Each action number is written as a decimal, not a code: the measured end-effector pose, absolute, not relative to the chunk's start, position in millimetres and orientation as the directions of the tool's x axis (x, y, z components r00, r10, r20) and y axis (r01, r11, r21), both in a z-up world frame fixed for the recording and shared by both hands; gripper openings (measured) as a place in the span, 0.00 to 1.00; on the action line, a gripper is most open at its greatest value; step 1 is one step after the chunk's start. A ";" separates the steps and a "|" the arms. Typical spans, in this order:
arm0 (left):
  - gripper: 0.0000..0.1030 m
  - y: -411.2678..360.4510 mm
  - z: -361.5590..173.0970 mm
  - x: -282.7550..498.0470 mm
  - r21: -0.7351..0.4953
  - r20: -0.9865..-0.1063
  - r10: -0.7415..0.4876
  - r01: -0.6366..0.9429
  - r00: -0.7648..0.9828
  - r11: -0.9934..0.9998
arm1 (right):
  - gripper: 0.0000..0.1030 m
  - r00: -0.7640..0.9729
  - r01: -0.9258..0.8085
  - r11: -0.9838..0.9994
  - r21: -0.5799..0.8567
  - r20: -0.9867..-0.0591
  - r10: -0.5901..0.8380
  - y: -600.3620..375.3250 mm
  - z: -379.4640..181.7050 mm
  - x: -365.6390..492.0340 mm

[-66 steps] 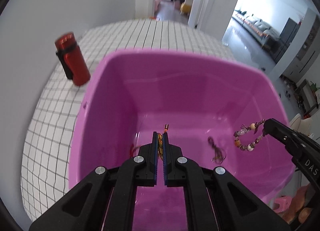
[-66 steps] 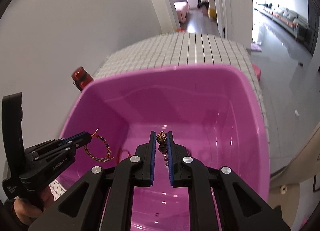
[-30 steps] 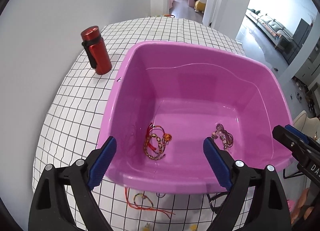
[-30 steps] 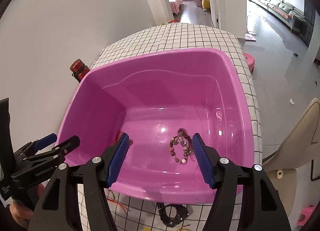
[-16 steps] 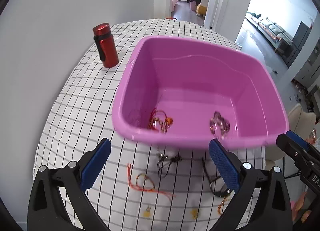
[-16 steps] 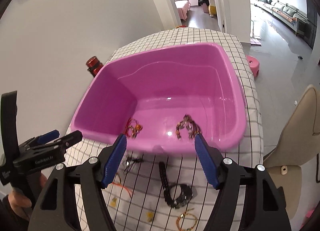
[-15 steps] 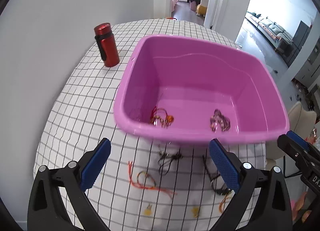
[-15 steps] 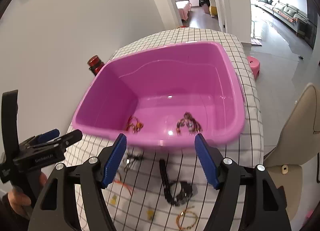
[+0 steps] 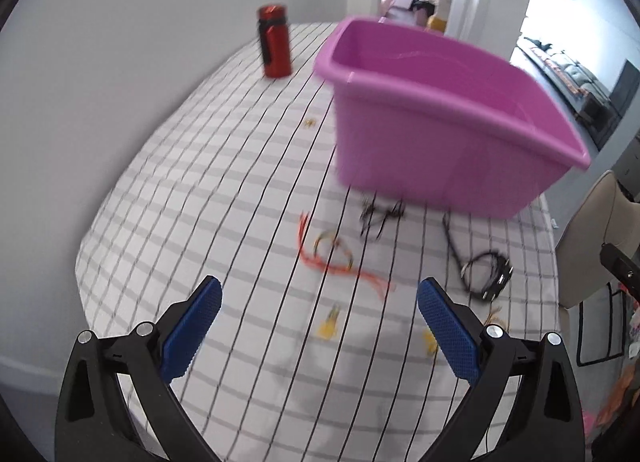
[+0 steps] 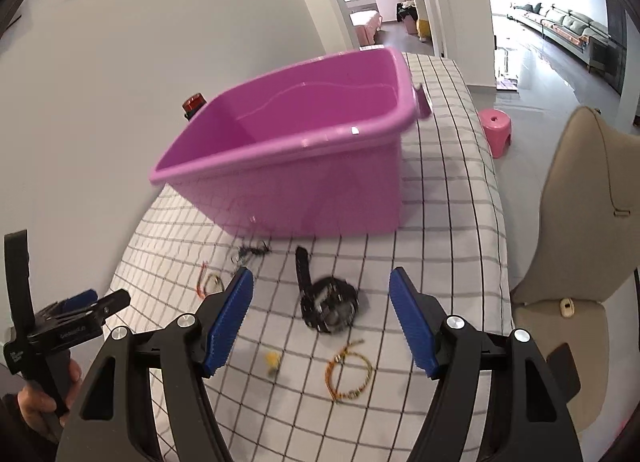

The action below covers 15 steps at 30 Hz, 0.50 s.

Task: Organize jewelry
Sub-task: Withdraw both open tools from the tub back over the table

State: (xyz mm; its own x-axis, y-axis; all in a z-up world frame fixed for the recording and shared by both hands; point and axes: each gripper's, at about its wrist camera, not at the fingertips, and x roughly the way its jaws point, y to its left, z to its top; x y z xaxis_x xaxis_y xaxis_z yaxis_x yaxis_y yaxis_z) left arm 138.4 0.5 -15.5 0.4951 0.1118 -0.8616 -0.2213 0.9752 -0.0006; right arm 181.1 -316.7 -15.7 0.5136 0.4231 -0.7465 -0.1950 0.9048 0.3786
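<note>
A pink plastic tub [image 9: 440, 134] [image 10: 304, 178] stands on the checked tablecloth; its floor is hidden from both views. Loose jewelry lies in front of it: an orange cord bracelet [image 9: 336, 258] [image 10: 210, 282], a dark chain tangle [image 9: 378, 216] [image 10: 250, 252], a black watch [image 9: 486, 272] [image 10: 326, 300], an orange beaded bracelet [image 10: 348, 374] and small yellow pieces [image 9: 330, 324] [image 10: 272, 360]. My left gripper [image 9: 320, 326] is open and empty above the near cloth. My right gripper [image 10: 322, 320] is open and empty, with the watch between its fingers in view.
A red bottle [image 9: 274, 46] [image 10: 194, 104] stands beyond the tub near the white wall. A beige chair [image 10: 576, 222] stands right of the table and a pink stool [image 10: 496, 130] on the floor beyond. The table edge runs along the left.
Both grippers let go of their bracelets into the tub, opened wide, and pulled back and down. The view now looks across the table at the tub's side.
</note>
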 end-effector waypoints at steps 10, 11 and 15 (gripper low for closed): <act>0.94 24.9 -35.5 100.2 0.004 -0.867 0.118 -0.230 0.484 0.973 | 0.66 0.505 -0.145 0.930 0.339 -0.782 0.364 -305.9 -33.8 129.6; 0.94 26.7 -37.6 98.9 0.003 -0.867 0.110 -0.216 0.487 0.976 | 0.66 0.518 -0.132 0.933 0.336 -0.779 0.354 -304.2 -32.8 123.9; 0.94 32.2 -45.5 97.5 0.031 -0.857 0.096 -0.135 0.507 0.990 | 0.66 0.556 -0.060 0.953 0.298 -0.783 0.280 -298.3 -31.6 106.8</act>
State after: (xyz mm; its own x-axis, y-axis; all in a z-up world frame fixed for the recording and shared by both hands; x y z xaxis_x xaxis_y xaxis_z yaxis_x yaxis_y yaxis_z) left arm 97.5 32.2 -45.5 0.5072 0.0957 -0.8565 -0.1350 0.9904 0.0308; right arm 106.8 -298.3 -31.6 0.5560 0.2800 -0.7826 -0.0597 0.9526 0.2984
